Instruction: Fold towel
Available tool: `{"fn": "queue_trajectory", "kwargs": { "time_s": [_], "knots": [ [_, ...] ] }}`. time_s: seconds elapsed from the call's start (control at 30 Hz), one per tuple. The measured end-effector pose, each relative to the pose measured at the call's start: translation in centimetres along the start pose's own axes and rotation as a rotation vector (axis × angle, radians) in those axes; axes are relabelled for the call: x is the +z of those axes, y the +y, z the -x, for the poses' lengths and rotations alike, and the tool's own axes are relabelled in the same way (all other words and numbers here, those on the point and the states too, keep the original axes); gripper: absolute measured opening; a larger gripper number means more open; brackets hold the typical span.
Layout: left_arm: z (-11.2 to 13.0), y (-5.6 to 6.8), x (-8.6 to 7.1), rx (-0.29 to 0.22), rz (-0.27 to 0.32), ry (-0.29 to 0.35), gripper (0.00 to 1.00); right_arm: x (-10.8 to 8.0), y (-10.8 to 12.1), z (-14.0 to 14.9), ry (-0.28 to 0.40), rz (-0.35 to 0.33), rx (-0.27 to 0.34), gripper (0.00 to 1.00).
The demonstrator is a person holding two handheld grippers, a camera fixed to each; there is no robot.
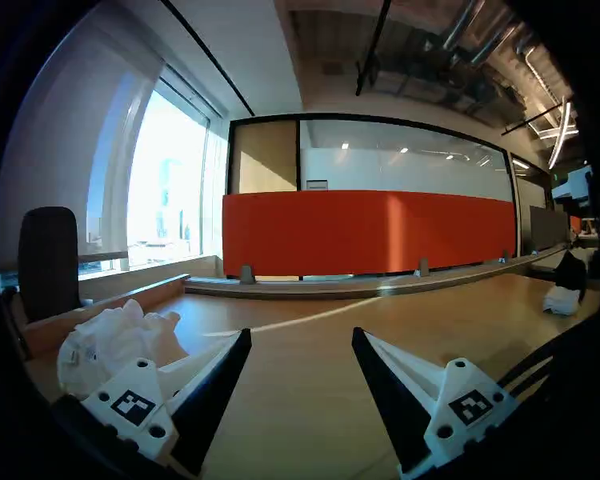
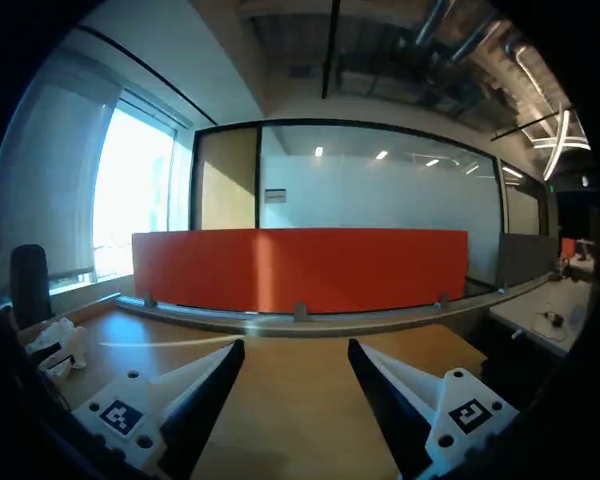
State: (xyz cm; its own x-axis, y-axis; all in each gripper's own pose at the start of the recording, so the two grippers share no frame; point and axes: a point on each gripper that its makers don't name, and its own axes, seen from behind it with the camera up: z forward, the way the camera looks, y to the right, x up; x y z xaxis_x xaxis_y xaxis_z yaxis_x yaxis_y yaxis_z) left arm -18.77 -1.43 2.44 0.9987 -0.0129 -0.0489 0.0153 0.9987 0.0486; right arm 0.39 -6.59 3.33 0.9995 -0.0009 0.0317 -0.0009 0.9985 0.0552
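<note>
While the crumpled white towel [image 1: 112, 340] lies on the wooden table [image 1: 316, 392], just left of the left gripper [image 1: 301, 331] and partly behind its left finger, that gripper gapes empty. The right gripper [image 2: 296, 342], equally spread and empty, has the towel [image 2: 56, 344] well off to its left.

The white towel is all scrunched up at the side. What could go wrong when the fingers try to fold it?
1. The towel is a crumpled heap with no corner showing, so a pinch might catch several layers at once.
2. It lies off to the side of the open left gripper and looks farther from the open right gripper, so the right one may have to reach across.
</note>
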Motion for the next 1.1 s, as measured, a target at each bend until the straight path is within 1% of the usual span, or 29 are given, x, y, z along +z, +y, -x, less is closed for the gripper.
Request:
{"fn": "queue_trajectory", "kwargs": {
  "time_s": [0.27,0.57,0.77,1.1],
  "knots": [
    [0.9,-0.4,-0.1,-0.007,-0.006,-0.003,0.93,0.3,-0.7,0.4,-0.002,-0.014,-0.009,1.0],
    [1.0,0.0,0.2,-0.007,0.003,-0.005,0.93,0.3,-0.7,0.6,-0.005,-0.016,-0.005,1.0],
    [1.0,0.1,0.2,-0.006,0.004,-0.006,0.93,-0.1,0.3,0.3,0.001,-0.004,0.001,1.0],
    [1.2,0.1,0.2,-0.005,0.003,-0.007,0.94,-1.0,3.1,0.1,0.024,0.035,0.002,1.0]
  ]
}}
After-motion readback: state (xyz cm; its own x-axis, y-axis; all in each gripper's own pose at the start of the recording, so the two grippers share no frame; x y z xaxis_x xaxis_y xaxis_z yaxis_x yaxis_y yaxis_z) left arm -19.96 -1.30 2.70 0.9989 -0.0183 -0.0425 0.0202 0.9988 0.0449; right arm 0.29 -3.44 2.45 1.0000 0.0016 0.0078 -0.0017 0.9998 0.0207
